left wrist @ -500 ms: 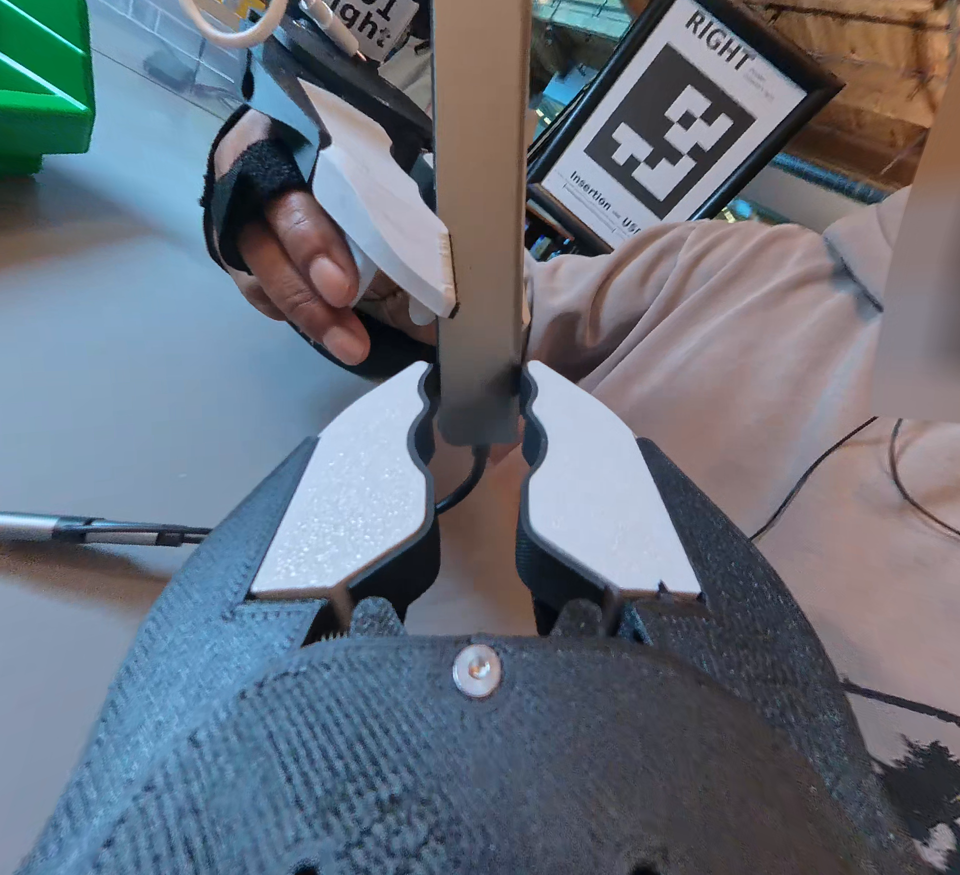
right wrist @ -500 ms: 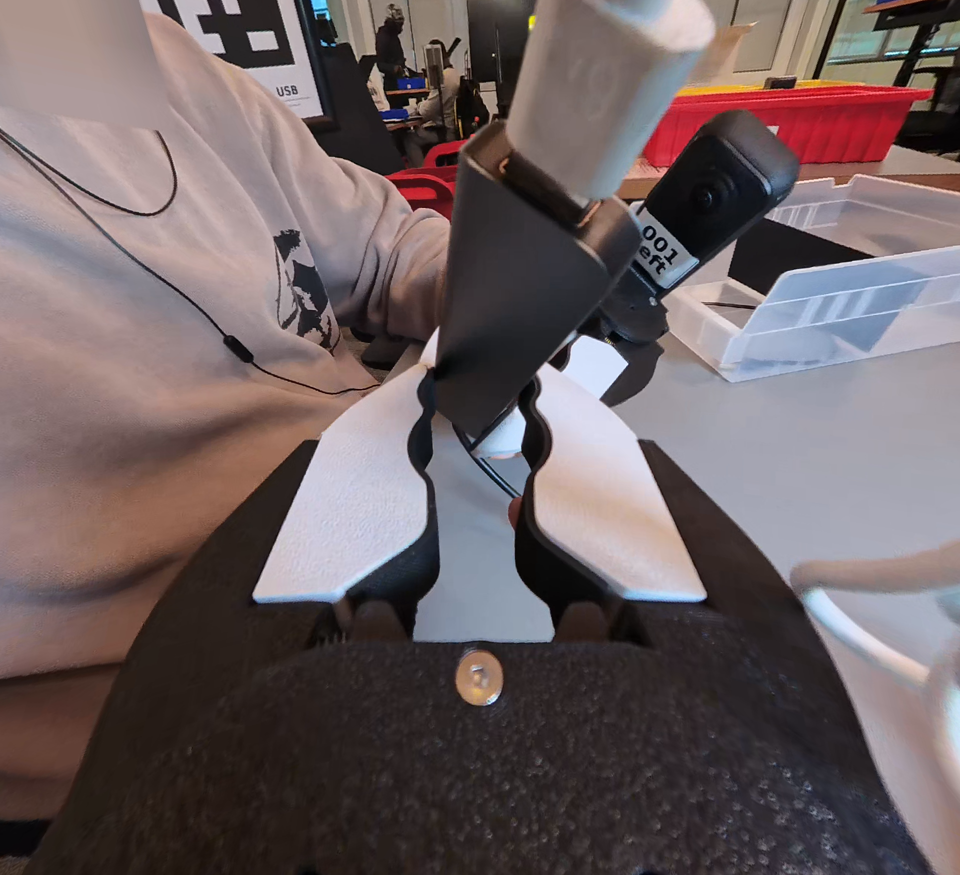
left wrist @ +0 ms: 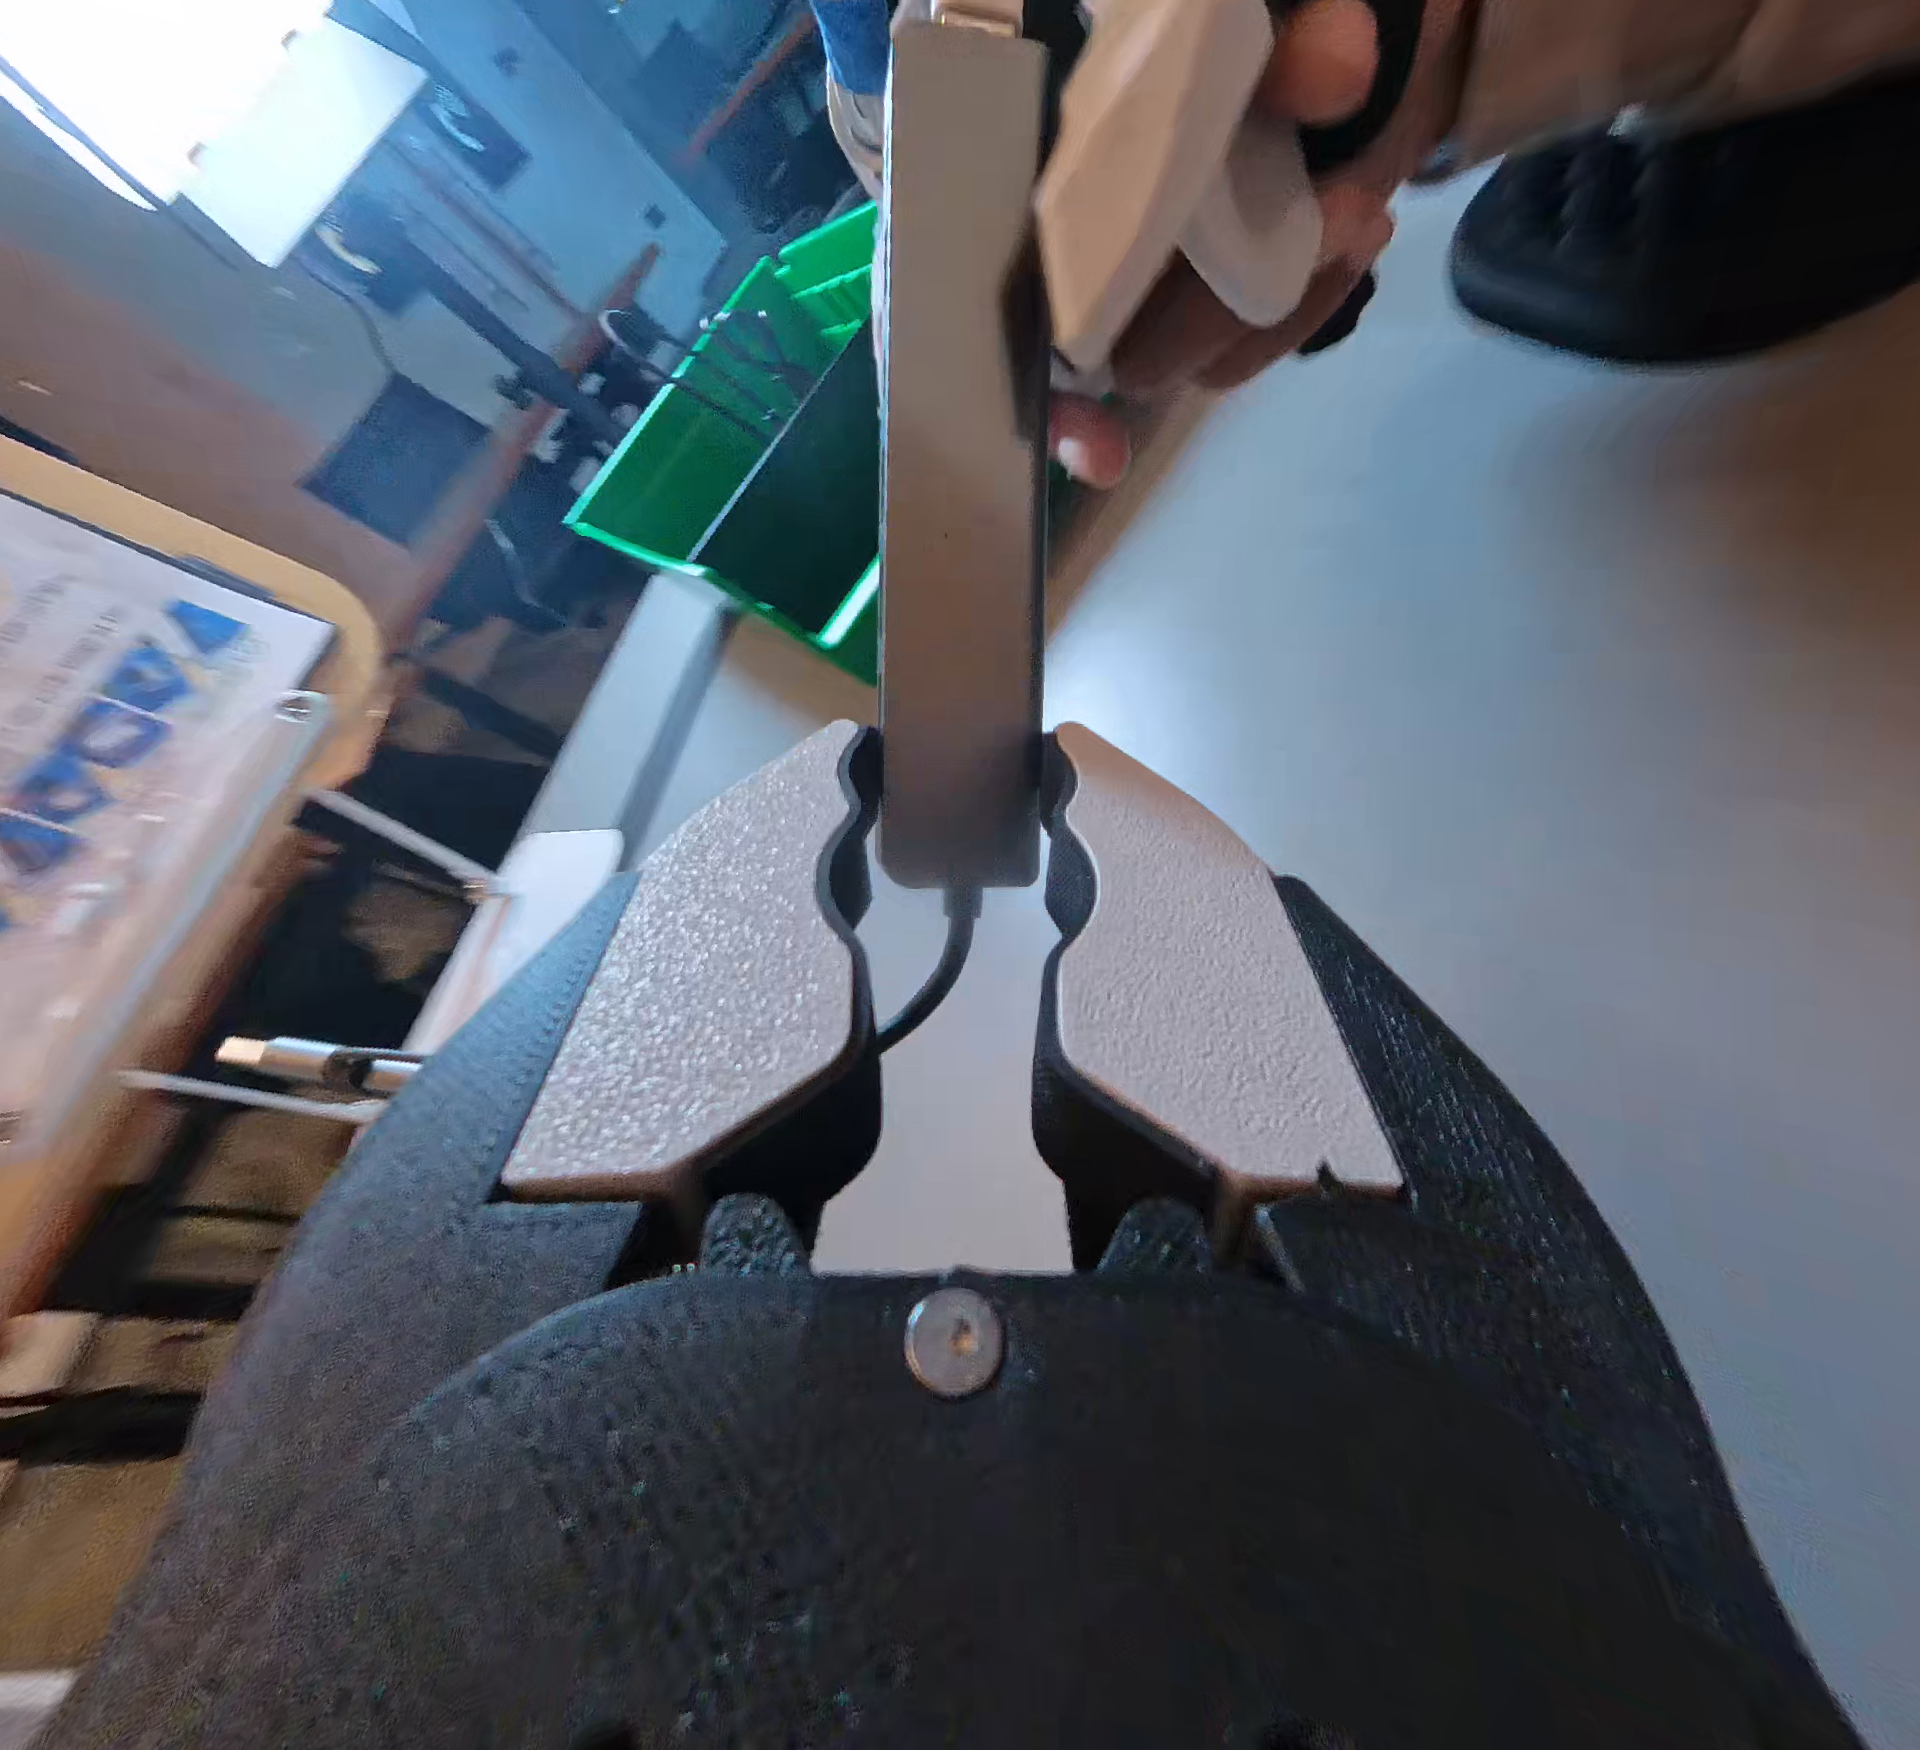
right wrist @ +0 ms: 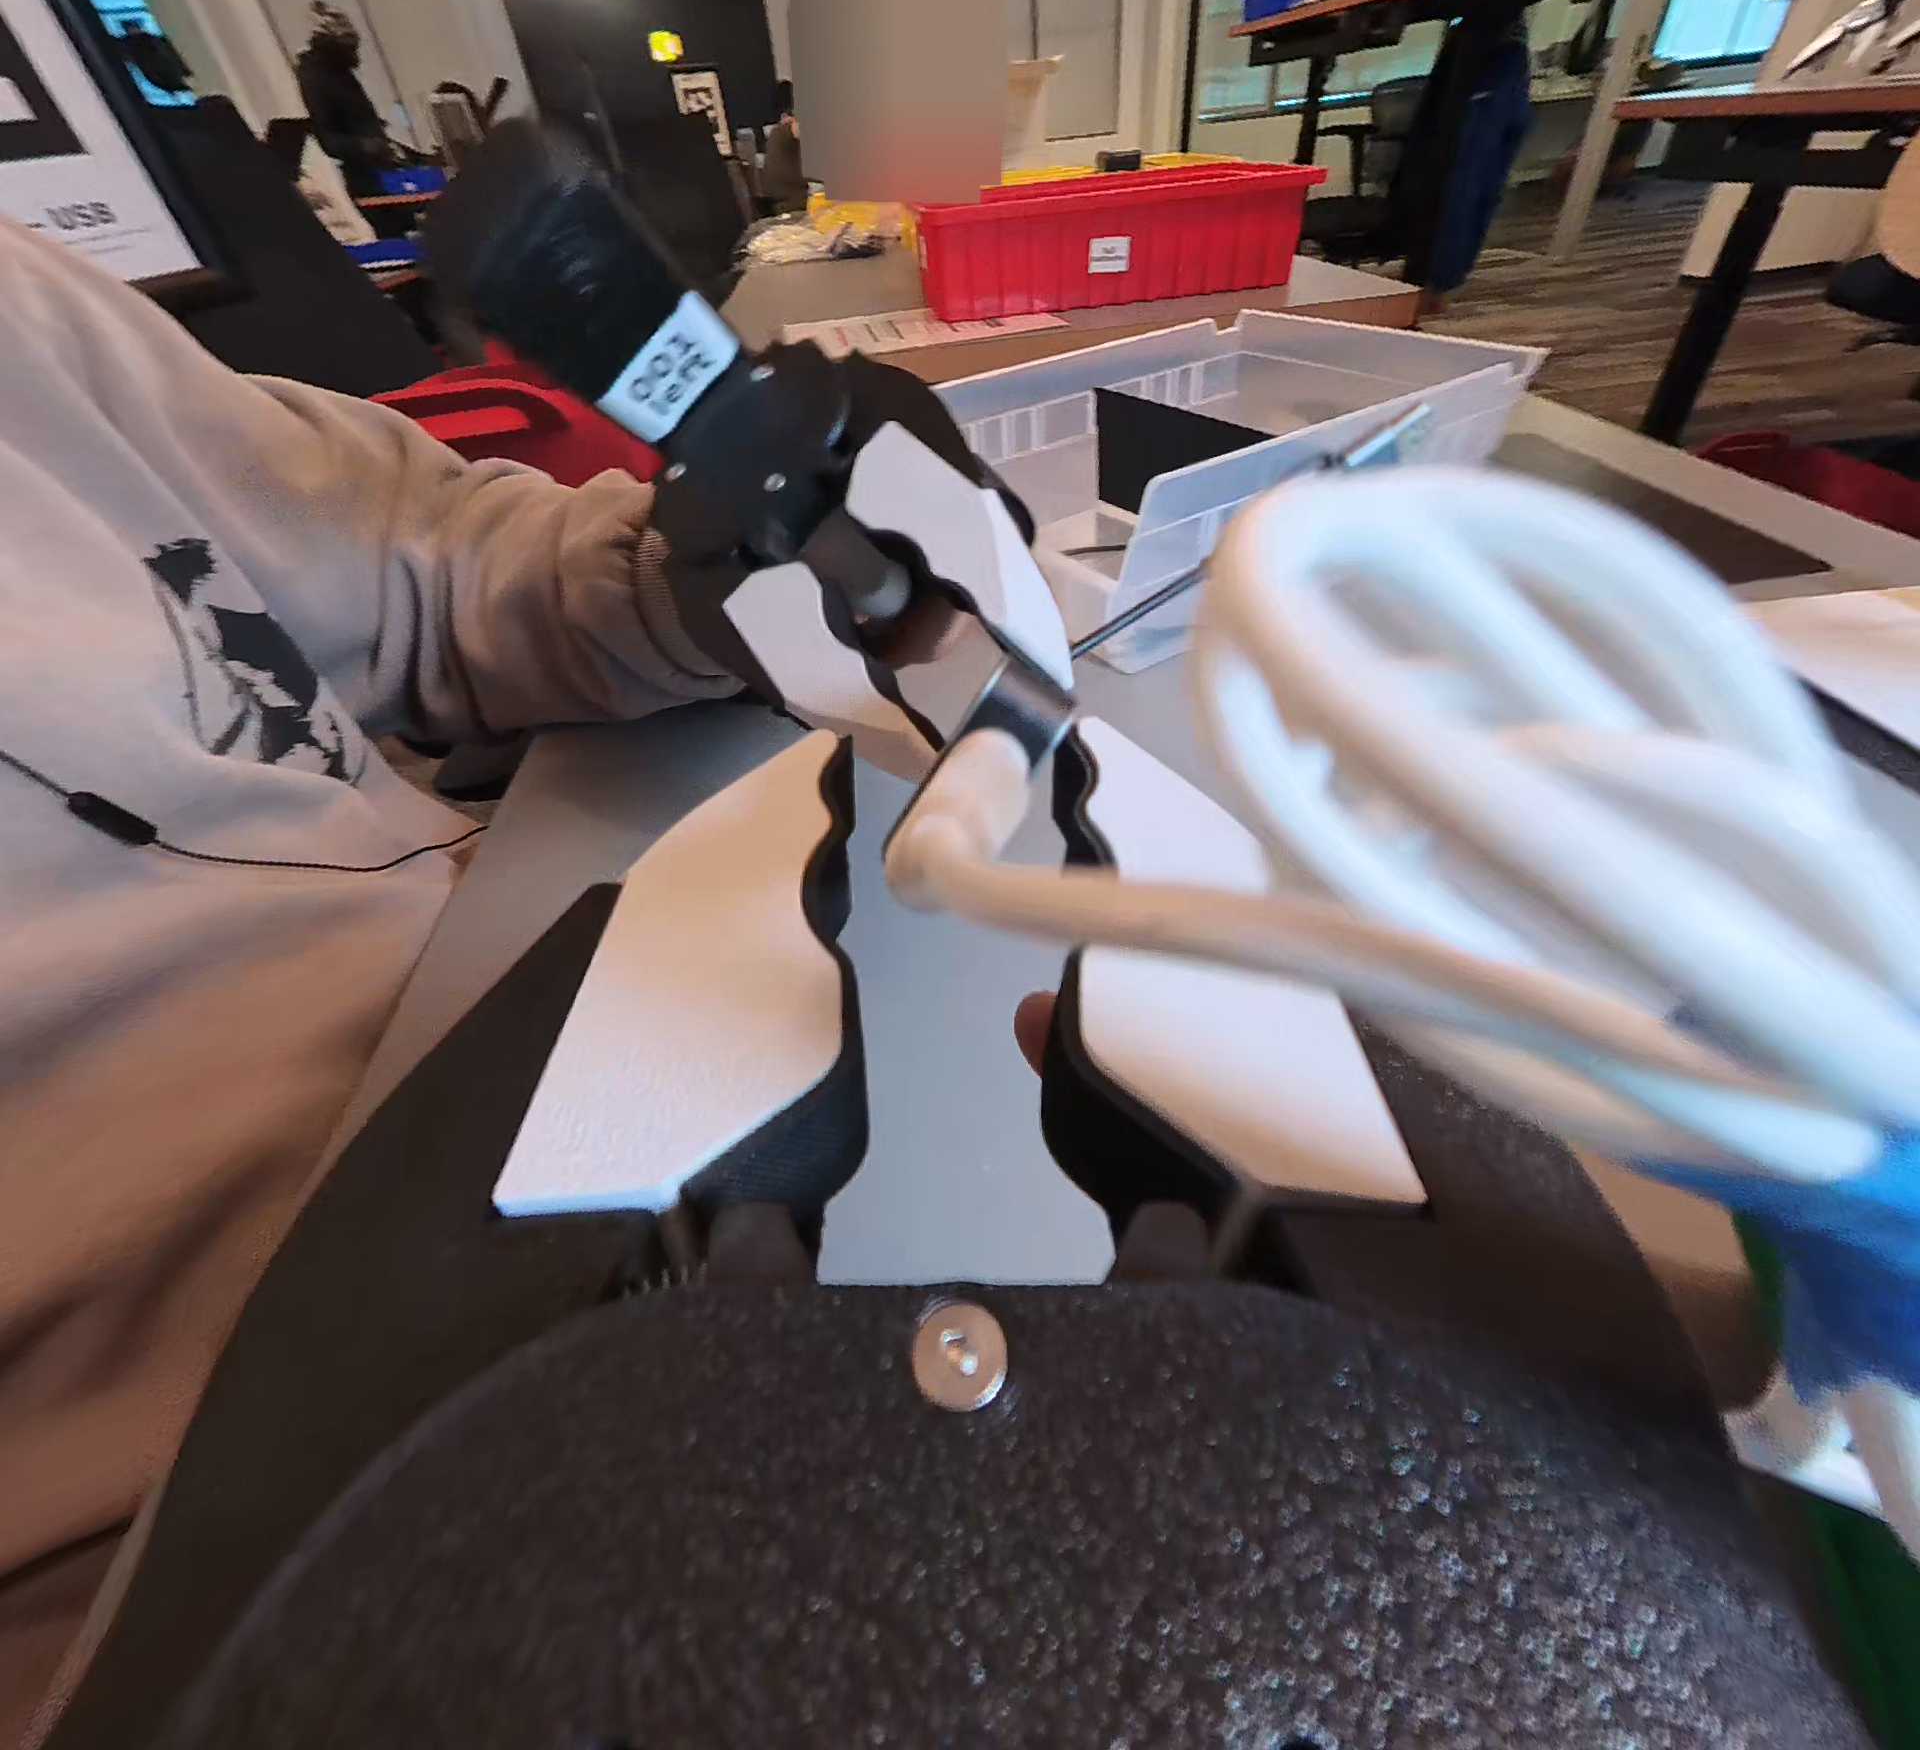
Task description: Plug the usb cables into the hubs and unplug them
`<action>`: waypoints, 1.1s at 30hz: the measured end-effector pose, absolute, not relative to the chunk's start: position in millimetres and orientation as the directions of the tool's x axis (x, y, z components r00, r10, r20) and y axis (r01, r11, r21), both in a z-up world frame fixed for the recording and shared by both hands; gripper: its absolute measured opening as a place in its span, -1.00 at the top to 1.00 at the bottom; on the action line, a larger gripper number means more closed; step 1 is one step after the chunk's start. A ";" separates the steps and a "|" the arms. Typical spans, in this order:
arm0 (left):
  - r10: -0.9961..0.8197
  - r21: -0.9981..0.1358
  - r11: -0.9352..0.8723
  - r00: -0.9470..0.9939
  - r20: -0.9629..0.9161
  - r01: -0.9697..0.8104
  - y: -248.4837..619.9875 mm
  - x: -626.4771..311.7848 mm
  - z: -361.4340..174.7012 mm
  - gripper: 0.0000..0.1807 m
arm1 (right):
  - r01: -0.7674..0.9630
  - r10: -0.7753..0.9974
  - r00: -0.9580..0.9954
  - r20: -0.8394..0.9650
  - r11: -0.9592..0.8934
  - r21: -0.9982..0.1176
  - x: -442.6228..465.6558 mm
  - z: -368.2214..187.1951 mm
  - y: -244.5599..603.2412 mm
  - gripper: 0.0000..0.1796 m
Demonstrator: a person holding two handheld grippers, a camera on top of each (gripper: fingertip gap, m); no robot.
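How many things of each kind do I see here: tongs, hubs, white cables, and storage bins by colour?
Tongs: 2, left tongs and right tongs
Hubs: 1, grey hub
White cables: 1, coiled white cable, its plug in the hub's end
Green bins: 1, green bin
Red bins: 1, red bin
Clear bins: 1, clear bin
Total: 7

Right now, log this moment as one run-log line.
left gripper: shut on grey USB hub | right gripper: open beside white USB plug | plug seated in hub end | coiled cable hanging
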State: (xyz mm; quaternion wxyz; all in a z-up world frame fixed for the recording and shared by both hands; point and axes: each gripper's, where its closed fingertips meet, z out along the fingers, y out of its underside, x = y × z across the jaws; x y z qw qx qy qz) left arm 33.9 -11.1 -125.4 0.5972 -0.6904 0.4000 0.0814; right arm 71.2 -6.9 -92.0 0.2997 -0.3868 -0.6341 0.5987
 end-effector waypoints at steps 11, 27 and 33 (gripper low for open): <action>-0.385 -0.677 0.064 0.608 -0.695 -0.733 -5.1 15.3 -129.9 0.63 | 0.011 0.835 -0.260 0.485 0.505 -0.863 58.6 -100.7 -3.8 0.85; -0.255 -0.586 0.099 0.549 -0.796 -0.804 -1.3 5.0 -119.5 0.79 | 0.033 0.395 0.022 0.918 0.918 -0.395 42.8 -104.7 -32.5 0.87; -0.292 -0.596 0.071 0.555 -0.779 -0.800 -0.2 9.4 -128.2 0.78 | 0.092 0.347 -0.006 0.938 0.934 -0.345 39.9 -114.7 -30.2 0.86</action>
